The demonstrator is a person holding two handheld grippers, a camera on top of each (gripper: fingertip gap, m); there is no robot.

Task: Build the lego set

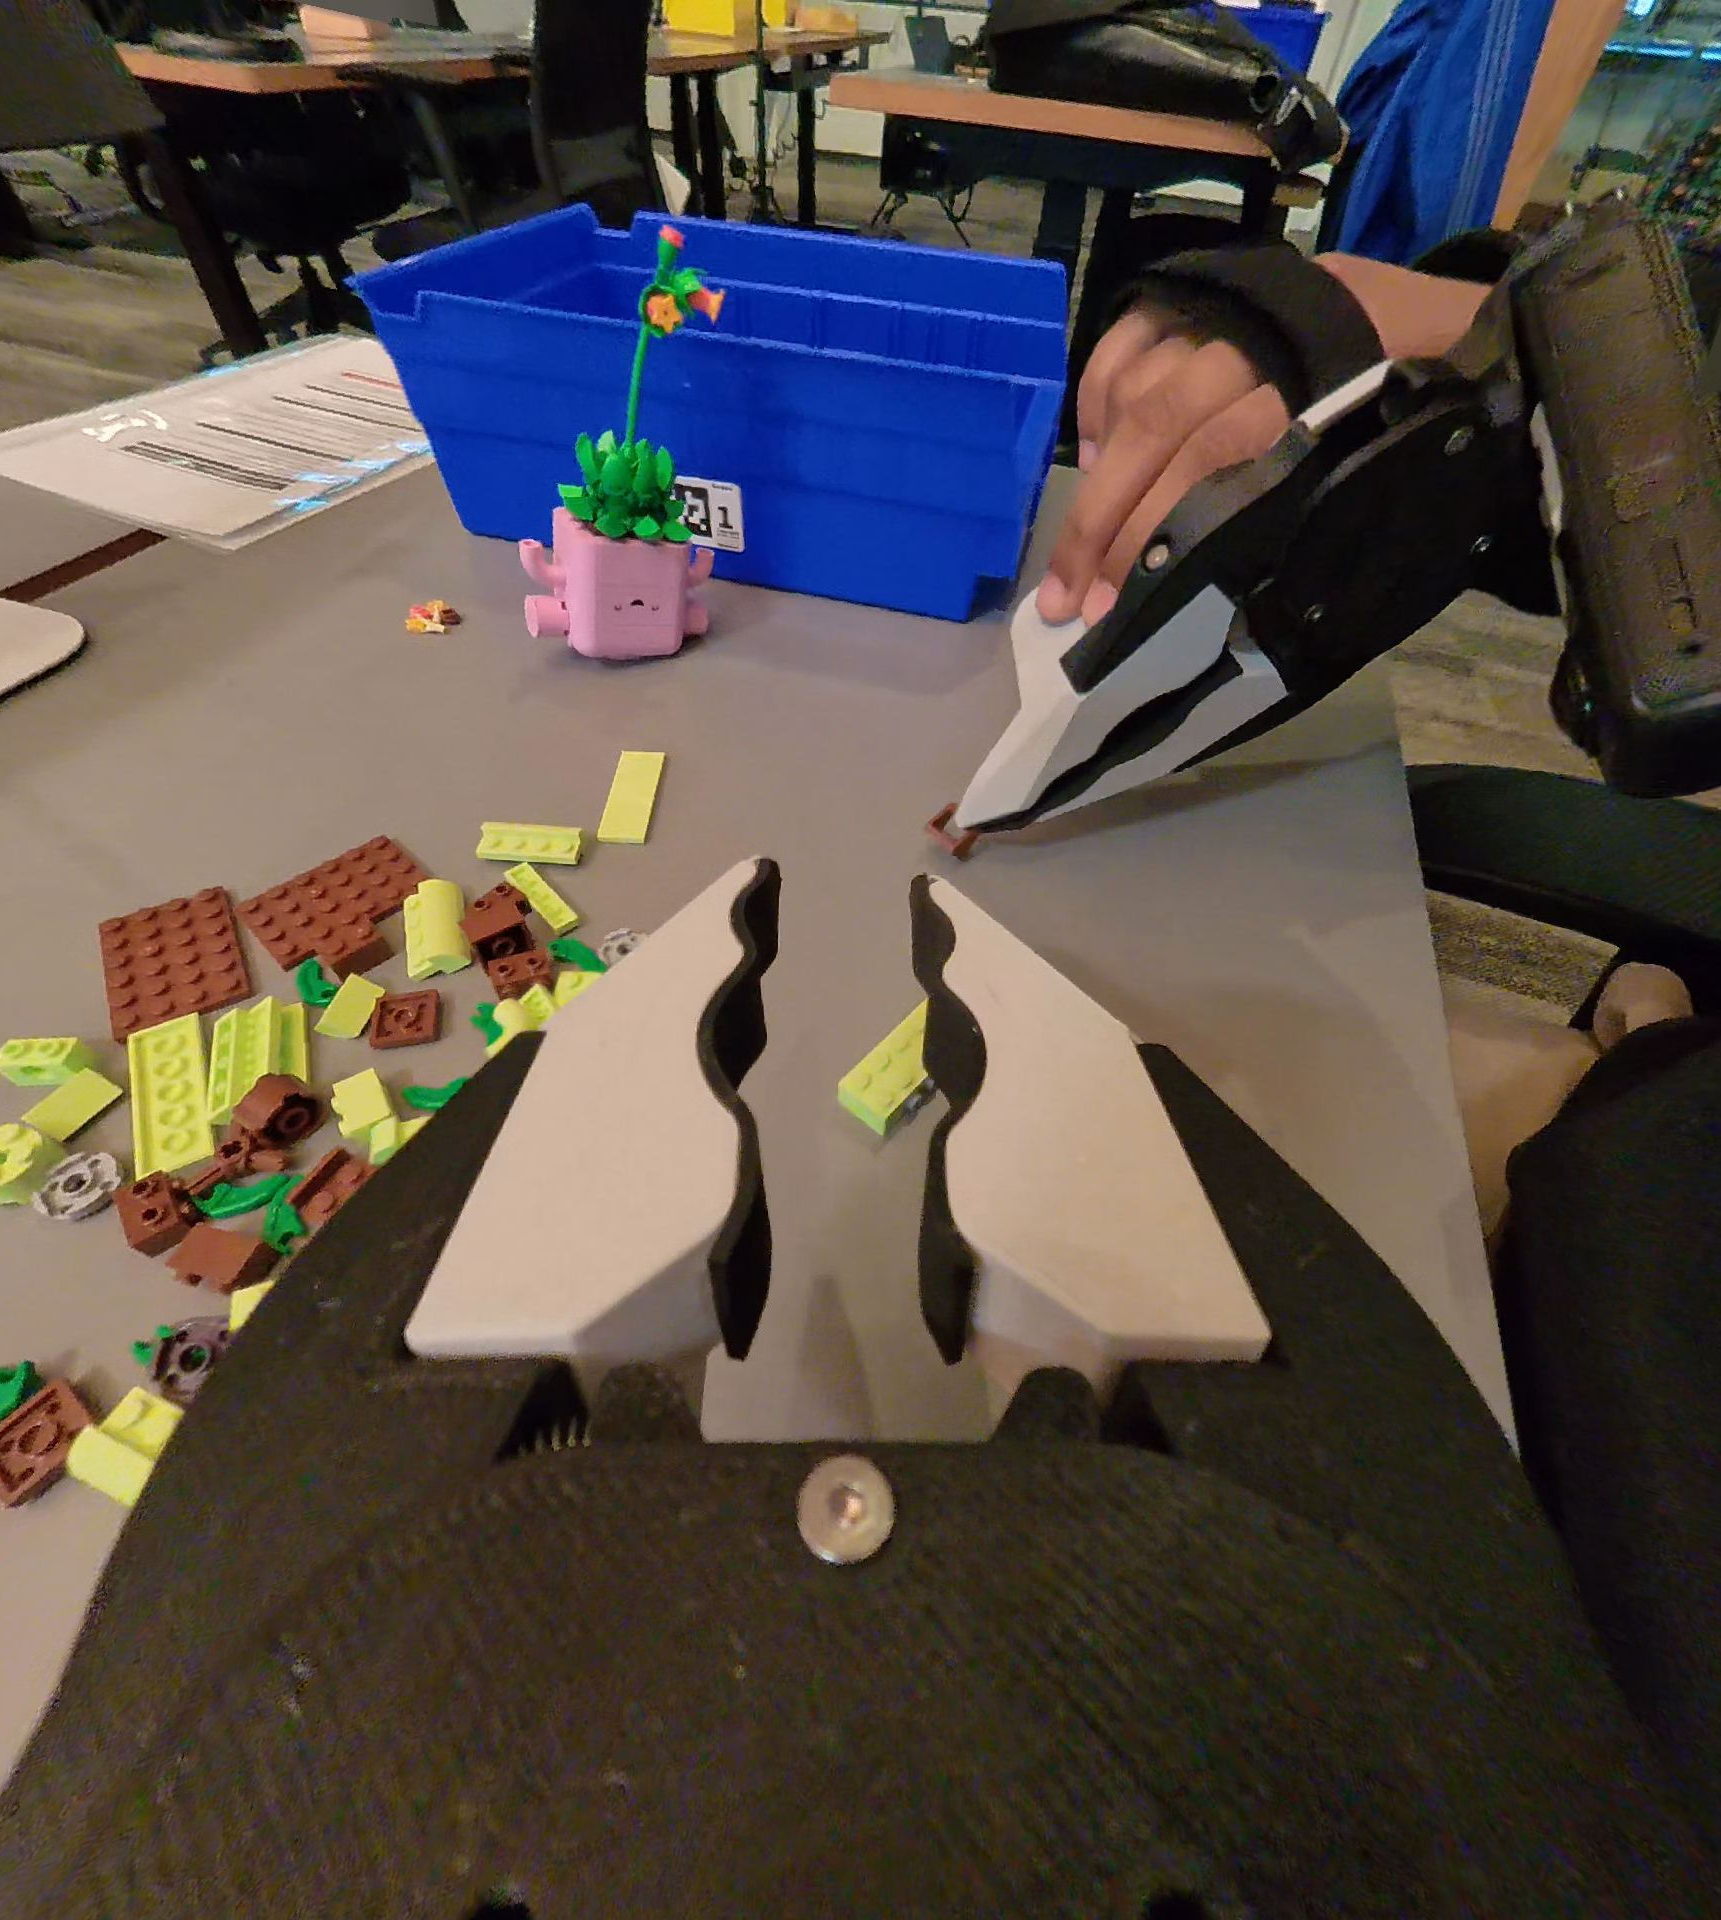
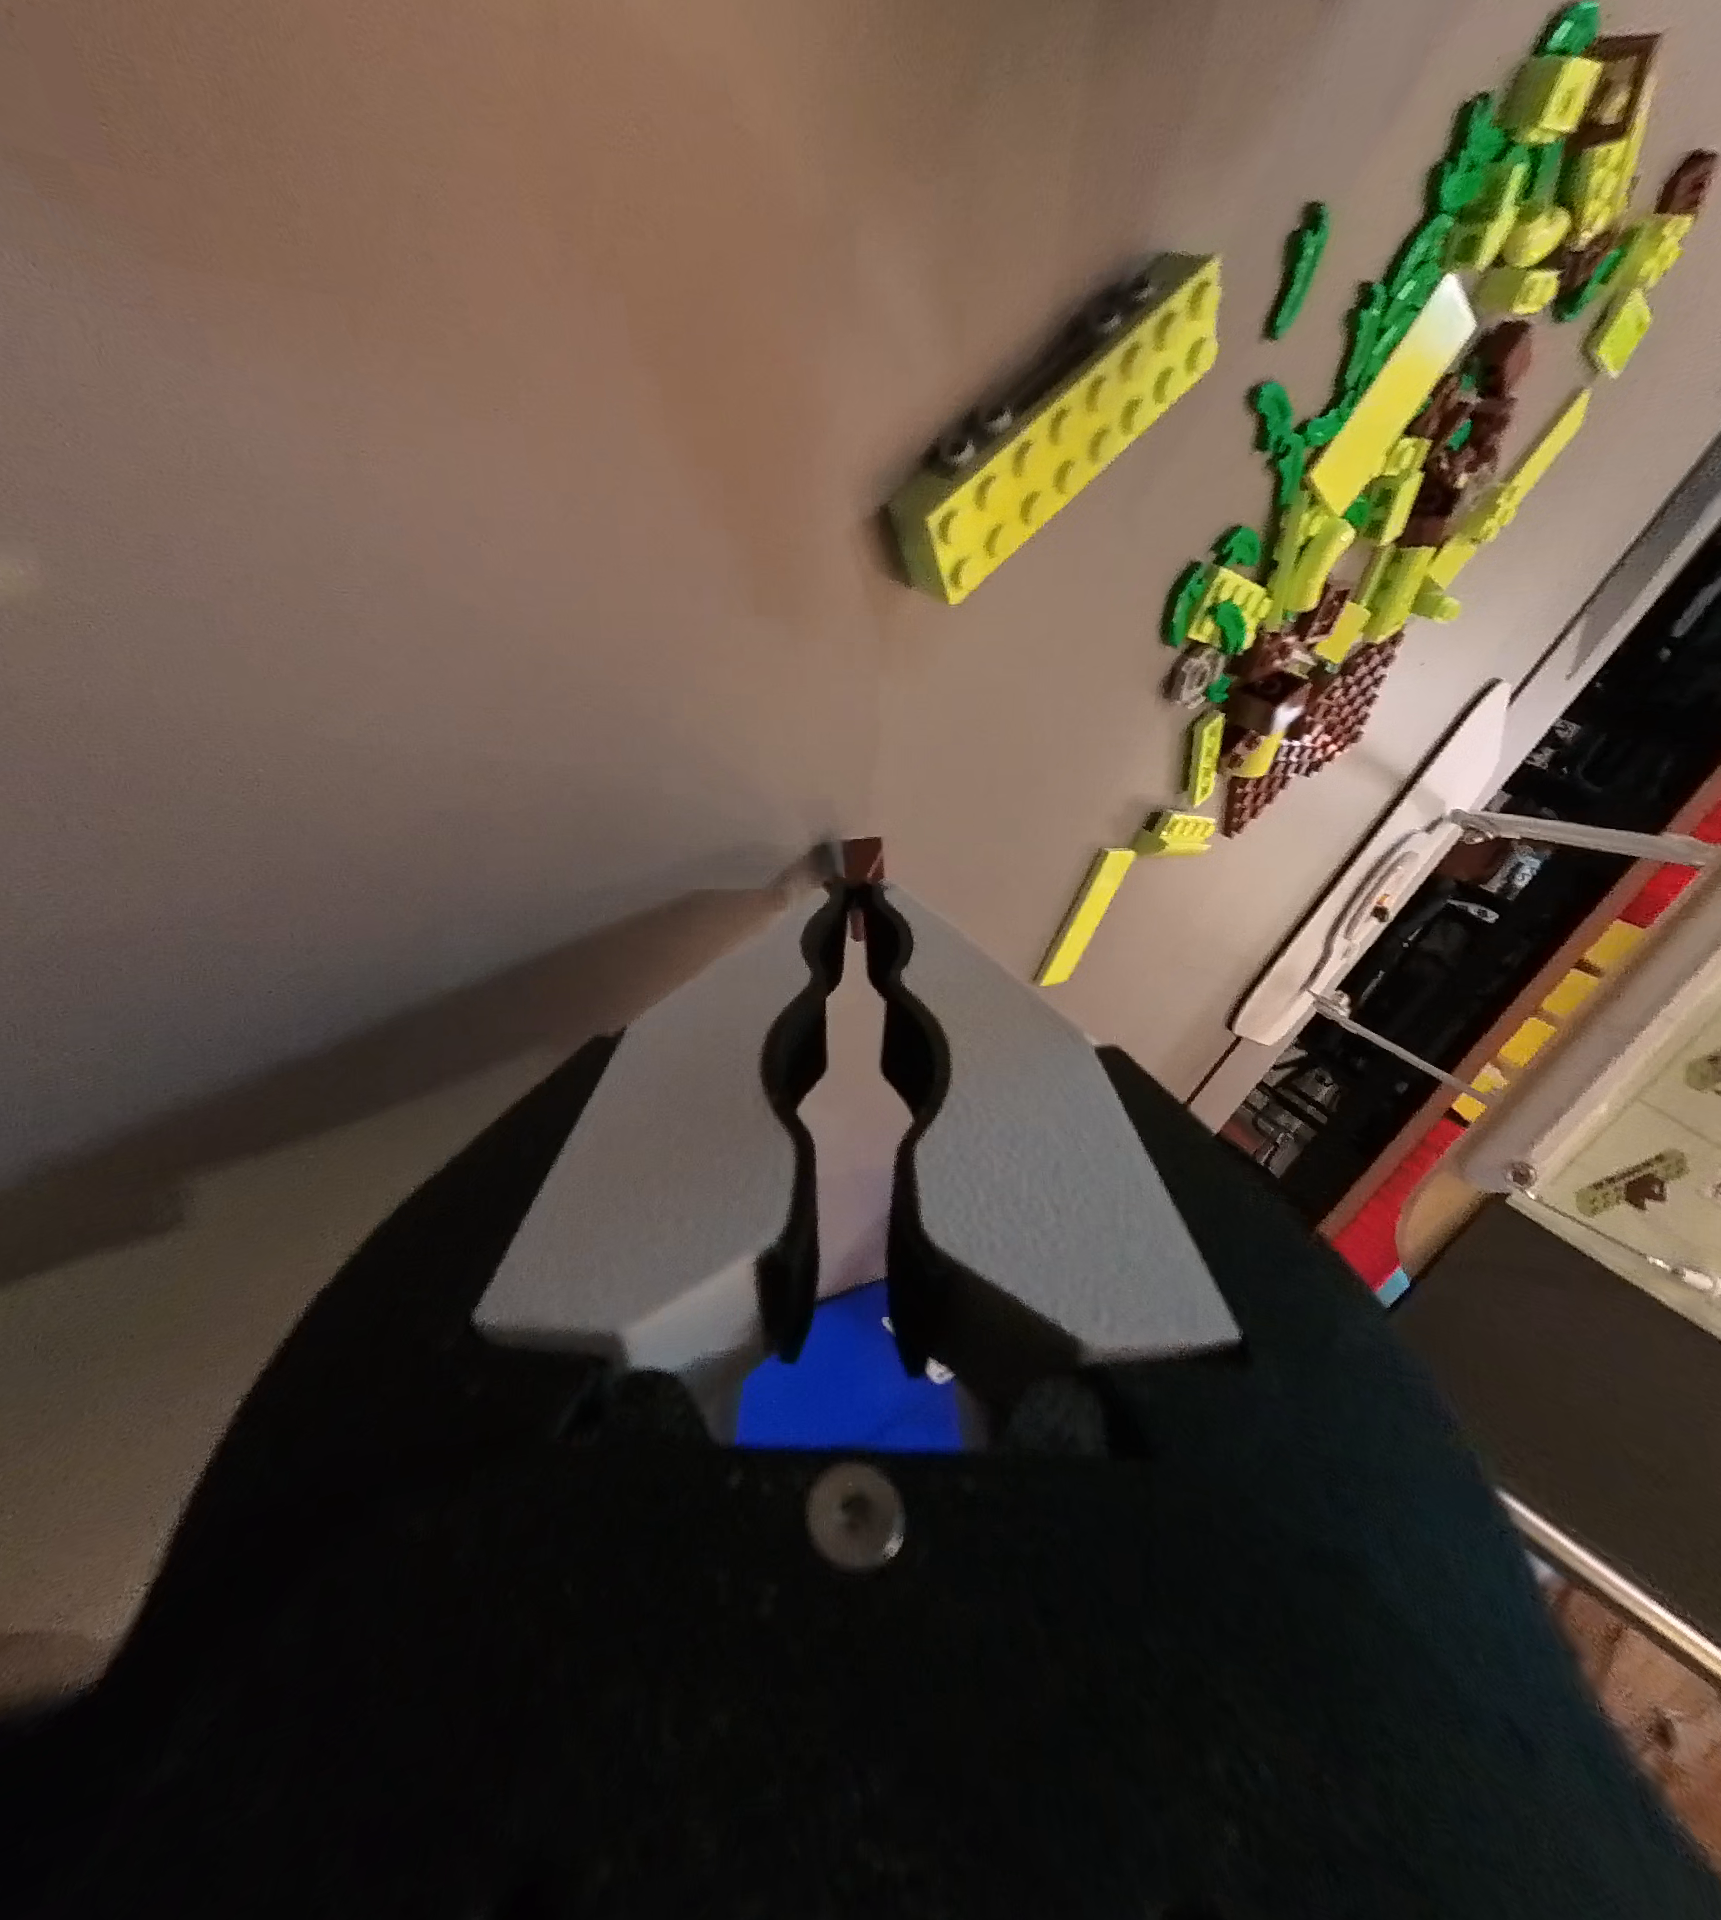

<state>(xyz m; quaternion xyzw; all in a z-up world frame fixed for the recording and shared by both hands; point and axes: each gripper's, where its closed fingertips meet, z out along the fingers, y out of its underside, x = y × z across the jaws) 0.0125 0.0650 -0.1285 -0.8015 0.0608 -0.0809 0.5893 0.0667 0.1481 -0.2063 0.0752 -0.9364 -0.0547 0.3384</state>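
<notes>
Fingers of the right gripper (image 2: 861,906) pinch a tiny brown lego piece (image 2: 864,860) low over the grey worktop (image 1: 1147,987); left gripper (image 1: 843,914) is open, empty, beside the lime studded brick (image 1: 882,1075). Keep the pinch firm, lift straight.

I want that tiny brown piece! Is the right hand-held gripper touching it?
Touching. The right wrist view shows the right hand-held gripper with its fingertips pinched on the small brown piece; the left wrist view shows it at those tips too, low over the grey table.
</notes>
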